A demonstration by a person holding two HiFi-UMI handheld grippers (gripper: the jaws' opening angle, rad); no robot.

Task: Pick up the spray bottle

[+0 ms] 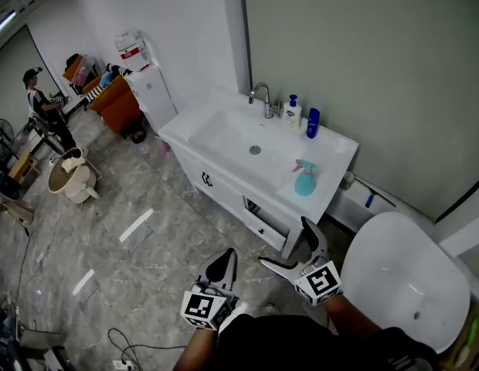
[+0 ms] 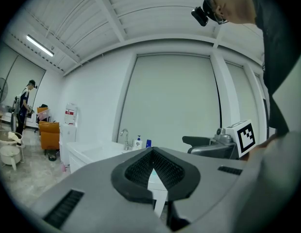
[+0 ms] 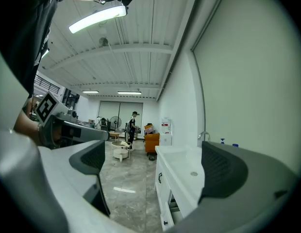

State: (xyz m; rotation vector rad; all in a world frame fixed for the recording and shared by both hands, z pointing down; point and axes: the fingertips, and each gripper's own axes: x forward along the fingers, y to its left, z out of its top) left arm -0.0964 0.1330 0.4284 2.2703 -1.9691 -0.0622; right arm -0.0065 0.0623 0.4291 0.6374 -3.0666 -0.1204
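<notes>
The task is at its very start, the reach towards the bottle not yet made. Nearest, both grippers hang low and close to the person's body, short of the table and pointing towards it. The left gripper (image 1: pixel 222 264) has its fingers pressed together with only a thin slit between them and nothing in them. The right gripper (image 1: pixel 292 246), just beside it and tilted, has its fingers spread wide and empty; its own view shows only floor and the table's front through the gap. Beyond them stands the white table (image 1: pixel 334 161) with its sink basin. The teal spray bottle (image 1: pixel 304 179) stands upright right of the basin, near the front edge, well apart from both grippers. Further back, by the faucet (image 1: pixel 260 99), are a soap pump bottle (image 1: pixel 293 113) and a blue bottle (image 1: pixel 313 123). The open right gripper looks the better placed: it would need to travel forward over the front edge, straddle the bottle's body or neck, then clench.
</notes>
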